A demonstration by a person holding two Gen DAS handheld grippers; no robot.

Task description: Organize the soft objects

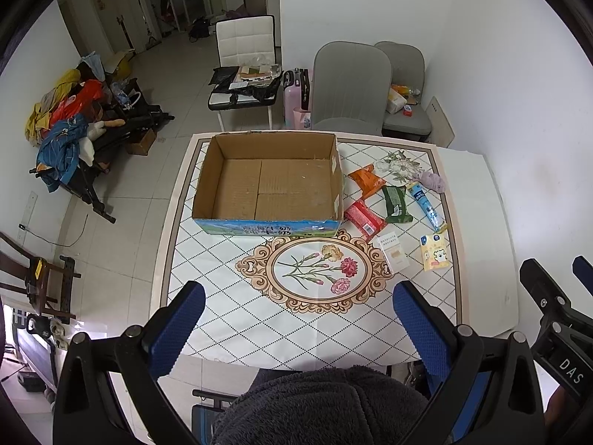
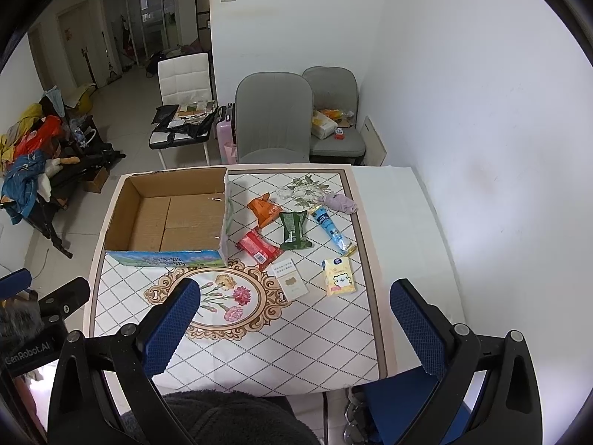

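Both grippers hang above the near edge of a table covered by a glossy cloth printed with a diamond grid and an oval medallion of carnations. The left gripper has its two blue, knurled-rubber pads spread wide, gripping nothing; the right gripper likewise stands wide and empty. A dark grey fleecy garment fills the bottom of both views, below the jaws.

Ahead of the left jaws sits one open rectangular corrugated cardboard box with a blue printed front; only its folded bottom flaps show inside.

Seven soft things lie loose on the cloth, ahead of the right jaws and just right of the box:
- one crinkly orange plastic pack
- one red flat wrapped pack, nearest the box
- one dark green pillow-shaped pack
- one long blue squeeze tube with a yellow crimped end
- one lilac bunched cloth, farthest out
- one white flat carton-like pack
- one yellow tissue pack with a white bear print

The last two lie closest to the right jaws. None touches either gripper.

Beyond the table stand two grey upholstered chairs.
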